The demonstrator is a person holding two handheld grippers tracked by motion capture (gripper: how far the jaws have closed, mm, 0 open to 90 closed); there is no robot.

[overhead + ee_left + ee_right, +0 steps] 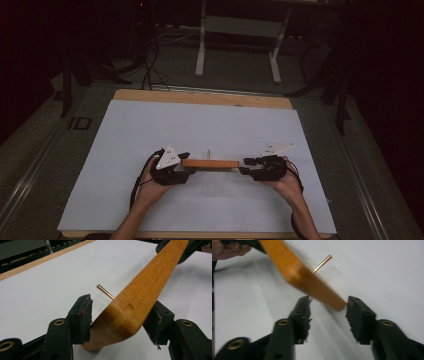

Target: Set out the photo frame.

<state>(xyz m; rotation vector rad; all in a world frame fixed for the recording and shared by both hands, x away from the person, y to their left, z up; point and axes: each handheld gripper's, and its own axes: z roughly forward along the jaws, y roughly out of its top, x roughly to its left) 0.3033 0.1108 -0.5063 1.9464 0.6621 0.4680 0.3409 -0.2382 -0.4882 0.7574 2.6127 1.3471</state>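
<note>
1. We see a wooden bar (pixel 209 163) lying level over the white sheet (pixel 150 130) on the table (pixel 200 97), stretched between the two grippers near the front middle.
2. The left gripper (pixel 183 165) pinches the bar's rounded left end; in the left gripper view the wood (pixel 135 302) sits wedged between both pads.
3. The right gripper (pixel 246 166) stands spread (its jaws apart): in the right gripper view the bar's far tip (pixel 312 282) just reaches the gap, close beside one pad, with clear space to the other.
4. A thin brass pin (pixel 105 292) sticks out of the bar's side near its middle.
</note>
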